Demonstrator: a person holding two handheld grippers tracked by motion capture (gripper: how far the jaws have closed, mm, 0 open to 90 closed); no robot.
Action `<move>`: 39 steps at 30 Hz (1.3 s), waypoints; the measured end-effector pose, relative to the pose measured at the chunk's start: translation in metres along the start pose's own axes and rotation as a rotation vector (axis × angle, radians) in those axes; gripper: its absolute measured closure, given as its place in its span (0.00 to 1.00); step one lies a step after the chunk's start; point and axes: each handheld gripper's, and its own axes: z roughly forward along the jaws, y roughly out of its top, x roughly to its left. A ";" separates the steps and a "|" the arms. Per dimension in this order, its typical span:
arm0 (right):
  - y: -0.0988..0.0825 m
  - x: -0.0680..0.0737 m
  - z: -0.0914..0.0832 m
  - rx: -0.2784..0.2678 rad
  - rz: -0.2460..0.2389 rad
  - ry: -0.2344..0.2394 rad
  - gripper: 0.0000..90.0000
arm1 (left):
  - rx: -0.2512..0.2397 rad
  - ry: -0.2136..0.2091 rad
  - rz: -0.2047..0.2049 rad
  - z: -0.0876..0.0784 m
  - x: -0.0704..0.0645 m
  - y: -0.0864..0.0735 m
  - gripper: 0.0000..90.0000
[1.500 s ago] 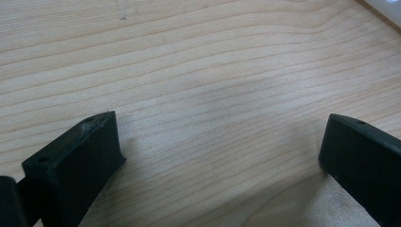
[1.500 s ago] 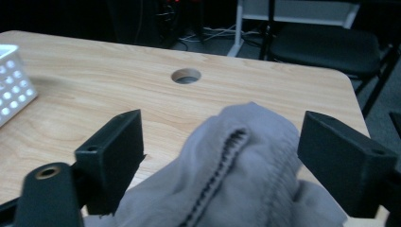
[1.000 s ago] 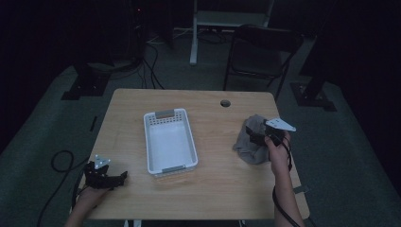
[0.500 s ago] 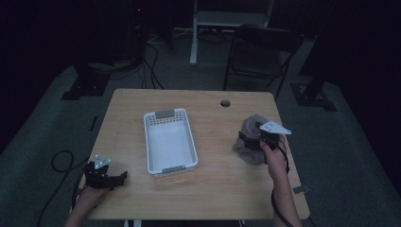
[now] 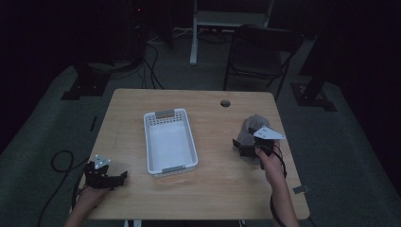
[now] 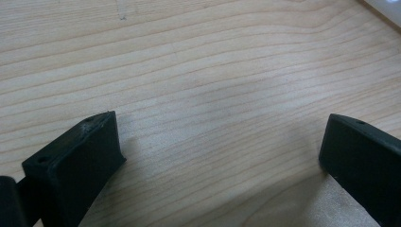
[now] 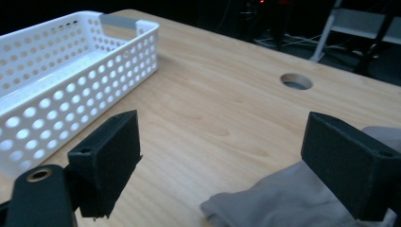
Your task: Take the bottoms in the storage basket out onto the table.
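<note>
Two black fingers of the right gripper are standing wide apart with nothing clamped between them, and they are straddling the near edge of a crumpled grey cloth that is lying on the desk. One finger is hanging over bare wood beside the fabric while the other is sitting above the folds, so the spread looks chosen to take in a bunch of cloth when it closes; that is a judgement, since no contact is showing yet. From above, the cloth is resting near the desk's right edge, just beyond the person's right hand, which is angling the gripper toward the middle of the desk.

The white perforated basket is sitting empty at the middle of the desk, well apart from the cloth, its long side facing the right gripper; it is probably where the cloth is going, which would explain why the fingers are pointing that way. A round cable hole is lying between basket and cloth, farther back.

The left gripper is also gaping wide, its fingers hanging over bare wood near the front left corner, holding nothing, seemingly parked clear of the work.
</note>
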 end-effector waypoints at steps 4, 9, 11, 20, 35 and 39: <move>-0.006 0.005 0.001 0.015 0.002 0.013 0.14 | 0.000 0.000 0.000 0.000 0.000 0.000 0.00; -0.013 0.011 0.000 0.023 0.002 0.036 0.14 | 0.000 0.000 0.000 0.000 0.000 0.000 0.00; -0.016 0.014 -0.001 0.029 -0.001 0.045 0.14 | -0.001 0.000 -0.001 0.000 0.000 0.000 0.01; -0.027 0.024 -0.003 0.051 -0.011 0.079 0.14 | 0.002 0.000 0.001 0.000 0.000 0.000 0.00; -0.054 0.037 -0.010 0.121 -0.018 0.135 0.14 | 0.001 0.000 0.000 0.000 0.000 0.000 0.00; -0.061 0.036 -0.017 0.133 -0.018 0.124 0.14 | 0.001 0.000 0.000 0.000 0.000 0.000 0.00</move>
